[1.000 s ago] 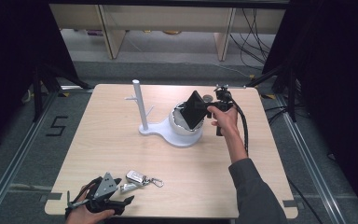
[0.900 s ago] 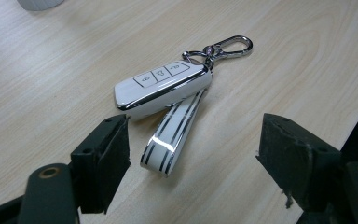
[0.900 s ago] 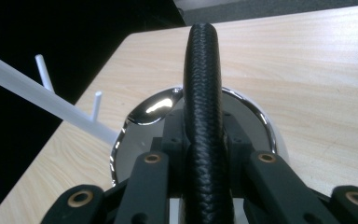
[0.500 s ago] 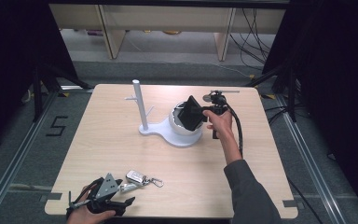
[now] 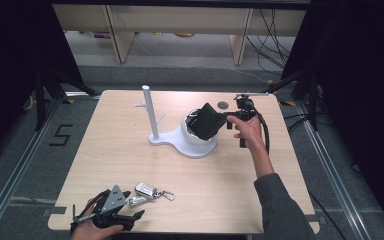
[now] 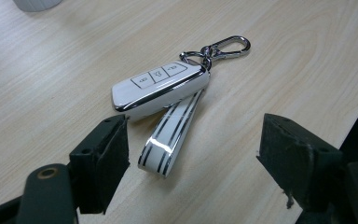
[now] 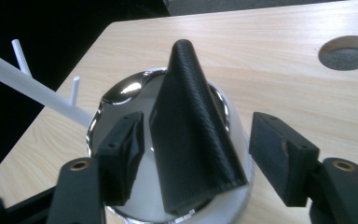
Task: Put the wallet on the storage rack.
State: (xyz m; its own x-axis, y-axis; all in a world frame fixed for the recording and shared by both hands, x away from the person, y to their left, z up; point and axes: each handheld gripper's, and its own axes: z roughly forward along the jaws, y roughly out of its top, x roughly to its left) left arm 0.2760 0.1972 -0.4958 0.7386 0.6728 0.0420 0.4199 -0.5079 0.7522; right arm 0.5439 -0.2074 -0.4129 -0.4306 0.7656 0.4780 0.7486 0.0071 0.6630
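Observation:
A black textured wallet stands tilted in the chrome bowl of a white stand. My right gripper is at the wallet's right side, held by a hand. In the right gripper view the wallet rises between the jaws of my right gripper, which is open; the left pad is close to the wallet and the right pad stands apart. A white car key fob with a strap and carabiner lies near the front left. In the left gripper view my left gripper is open just before the fob.
A white post with short pegs rises from the stand, left of the bowl. A round grommet hole sits in the table behind the bowl. Black cable trails from the right gripper. The table's front edge runs close under my left gripper.
The wallet has sunk slightly lower and leftward into the bowl, with the right hand shifting a little. The left gripper and the key fob have not moved.

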